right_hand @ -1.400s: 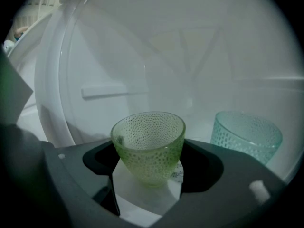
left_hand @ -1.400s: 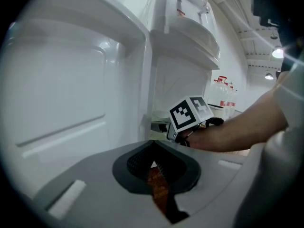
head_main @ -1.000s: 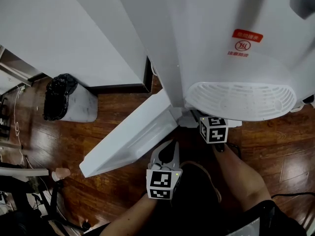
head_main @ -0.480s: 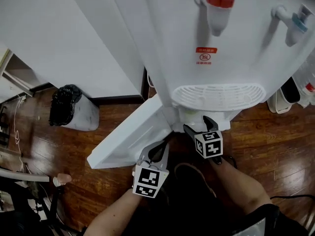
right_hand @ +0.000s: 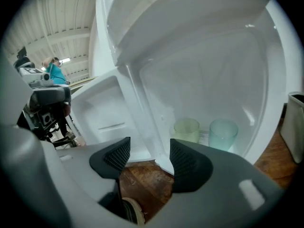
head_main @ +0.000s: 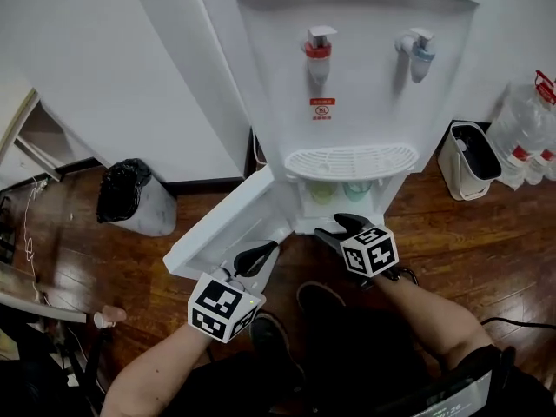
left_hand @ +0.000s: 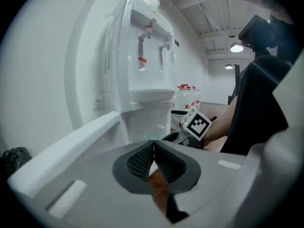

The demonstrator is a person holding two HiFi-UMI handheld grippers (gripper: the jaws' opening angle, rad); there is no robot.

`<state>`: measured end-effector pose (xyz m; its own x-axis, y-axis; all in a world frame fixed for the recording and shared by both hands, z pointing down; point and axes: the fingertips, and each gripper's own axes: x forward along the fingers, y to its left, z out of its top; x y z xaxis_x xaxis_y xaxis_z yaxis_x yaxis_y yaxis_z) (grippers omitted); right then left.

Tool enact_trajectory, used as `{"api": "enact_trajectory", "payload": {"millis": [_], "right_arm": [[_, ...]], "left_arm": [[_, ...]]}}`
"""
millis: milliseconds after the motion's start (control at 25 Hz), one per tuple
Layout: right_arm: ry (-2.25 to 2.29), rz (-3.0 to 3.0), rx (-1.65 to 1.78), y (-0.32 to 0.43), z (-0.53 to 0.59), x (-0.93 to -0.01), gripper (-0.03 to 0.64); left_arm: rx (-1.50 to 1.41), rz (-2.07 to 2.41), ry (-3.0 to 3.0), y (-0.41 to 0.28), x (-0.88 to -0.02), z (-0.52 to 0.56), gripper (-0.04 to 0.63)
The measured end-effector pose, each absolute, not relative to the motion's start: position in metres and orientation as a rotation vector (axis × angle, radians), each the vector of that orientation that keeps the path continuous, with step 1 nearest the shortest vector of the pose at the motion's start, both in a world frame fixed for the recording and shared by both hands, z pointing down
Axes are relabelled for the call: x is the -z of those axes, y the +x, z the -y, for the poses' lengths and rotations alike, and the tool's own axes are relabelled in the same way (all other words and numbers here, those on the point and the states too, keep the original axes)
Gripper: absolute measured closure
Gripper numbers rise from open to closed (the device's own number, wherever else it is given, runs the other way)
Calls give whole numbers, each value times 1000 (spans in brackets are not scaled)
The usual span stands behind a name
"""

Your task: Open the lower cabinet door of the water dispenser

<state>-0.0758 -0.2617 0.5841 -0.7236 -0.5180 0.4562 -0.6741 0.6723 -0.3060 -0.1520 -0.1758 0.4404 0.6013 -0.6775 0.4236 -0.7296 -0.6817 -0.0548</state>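
**Door swung wide, both hand-held grippers drawn back**

The water dispenser [head_main: 347, 76] showed more fully than 1 second before, and its lower cabinet door [head_main: 228, 226] already stood swung out to the left of the open cabinet, so the opening looked done. Both tools had lifted up and away from the cabinet. The left hand-held gripper [head_main: 258, 255] was clenched on nothing, near the door's inner face but apart from it. The right hand-held gripper [head_main: 341, 225] had just been narrowing from its widest, its jaws parted and empty in front of the cabinet mouth. The door's long edge jutted over the wooden floor [head_main: 486, 233] towards the bin [head_main: 130, 200], which left the freer room on the right side. 2 cups [right_hand: 186, 129] sat inside the cabinet.
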Motion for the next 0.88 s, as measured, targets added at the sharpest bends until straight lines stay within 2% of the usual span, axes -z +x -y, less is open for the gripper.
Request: {"api": "enact_trajectory", "payload": {"millis": [120, 240, 440, 560, 640, 880], "right_arm": [[894, 2571, -632, -68, 248, -563, 356], [845, 2607, -610, -64, 236, -534, 370], [765, 2701, -538, -52, 222, -472, 477], [703, 2732, -482, -49, 212, -440, 512], [690, 2749, -444, -48, 207, -416, 527], [667, 2813, -351, -45, 196, -343, 563]], "left_arm": [[-514, 1257, 2657, -150, -412, 178, 607], [-541, 1266, 2715, -142, -385, 173, 606], [-463, 1151, 2819, -113, -335, 155, 601], [-384, 1064, 2885, -94, -312, 139, 561], [-320, 1146, 2870, -97, -295, 140, 543], [-50, 1508, 2721, -134, -232, 166, 543]]}}
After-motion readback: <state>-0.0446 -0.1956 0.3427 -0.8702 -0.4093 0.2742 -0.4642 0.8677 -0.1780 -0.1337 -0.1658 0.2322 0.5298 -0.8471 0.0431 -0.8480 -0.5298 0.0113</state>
